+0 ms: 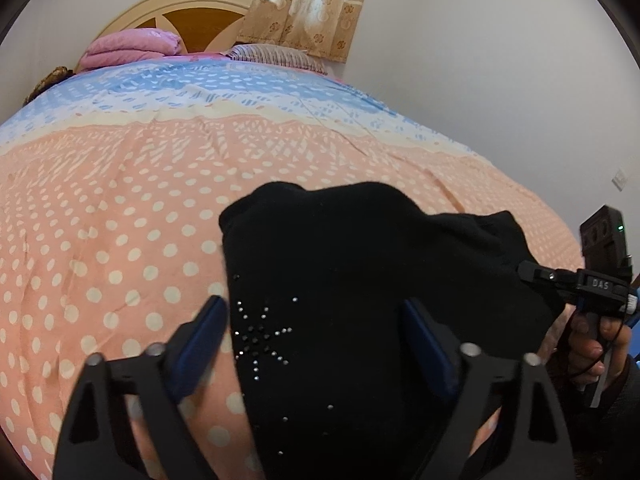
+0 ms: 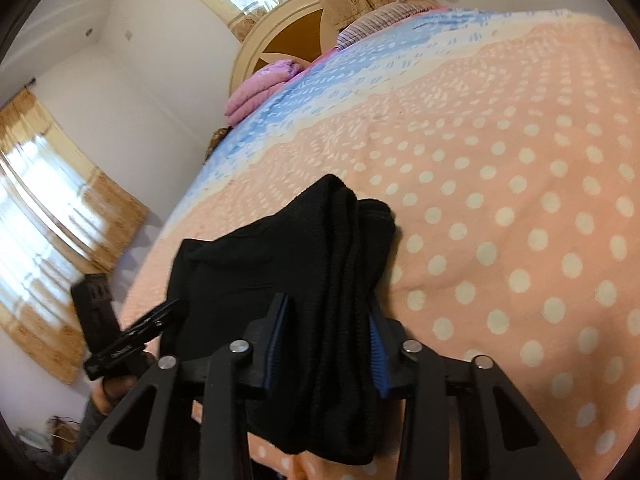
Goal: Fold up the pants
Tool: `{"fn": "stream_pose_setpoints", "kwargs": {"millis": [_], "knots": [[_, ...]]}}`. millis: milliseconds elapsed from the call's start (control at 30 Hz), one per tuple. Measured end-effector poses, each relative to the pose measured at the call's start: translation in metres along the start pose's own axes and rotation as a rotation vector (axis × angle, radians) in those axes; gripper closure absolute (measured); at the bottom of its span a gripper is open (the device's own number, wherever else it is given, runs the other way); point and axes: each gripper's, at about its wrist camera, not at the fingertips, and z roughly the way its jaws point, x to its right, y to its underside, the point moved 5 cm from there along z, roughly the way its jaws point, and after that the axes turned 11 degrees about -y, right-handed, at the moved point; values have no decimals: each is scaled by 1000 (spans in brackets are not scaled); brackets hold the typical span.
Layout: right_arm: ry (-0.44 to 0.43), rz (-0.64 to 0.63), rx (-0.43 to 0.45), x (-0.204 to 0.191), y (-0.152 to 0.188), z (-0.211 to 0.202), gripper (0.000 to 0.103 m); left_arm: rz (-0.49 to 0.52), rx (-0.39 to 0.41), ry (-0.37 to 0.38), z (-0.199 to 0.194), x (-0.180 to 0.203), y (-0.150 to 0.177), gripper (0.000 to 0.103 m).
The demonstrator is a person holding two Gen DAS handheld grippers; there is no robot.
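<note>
Black pants (image 1: 360,280) with a rhinestone star lie bunched on the bed near its front edge. In the left wrist view my left gripper (image 1: 316,332) has its fingers spread wide, and the cloth lies between them without being pinched. My right gripper shows there at the far right (image 1: 532,272), at the pants' edge. In the right wrist view the right gripper (image 2: 328,340) has closed on a thick bundle of the pants (image 2: 344,280). My left gripper also shows there at the left (image 2: 160,316), blurred.
The bed (image 1: 120,200) has a peach and blue dotted cover. Folded pink bedding (image 1: 132,50) and a striped pillow (image 1: 276,56) lie by the headboard (image 1: 188,12). A white wall (image 1: 500,80) runs along the bed's right side. Curtained windows (image 2: 52,208) stand on the left.
</note>
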Motion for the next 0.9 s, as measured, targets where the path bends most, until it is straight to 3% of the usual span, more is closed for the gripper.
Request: {"fn": "stream_pose_setpoints", "kwargs": {"millis": [133, 300, 500, 700, 900], "knots": [[-8, -25, 2, -7, 1, 0, 71, -10, 2, 25, -2, 1, 0, 34], [-17, -91, 10, -26, 1, -6, 74, -39, -3, 77, -8, -1, -1, 67], [-38, -162, 25, -59, -9, -16, 76, -74, 36, 94, -27, -5, -8, 87], [-74, -220, 11, -94, -29, -9, 77, -119, 67, 116, -46, -22, -18, 91], [-102, -293, -51, -133, -49, 35, 77, -165, 125, 63, -75, -63, -29, 91]]}}
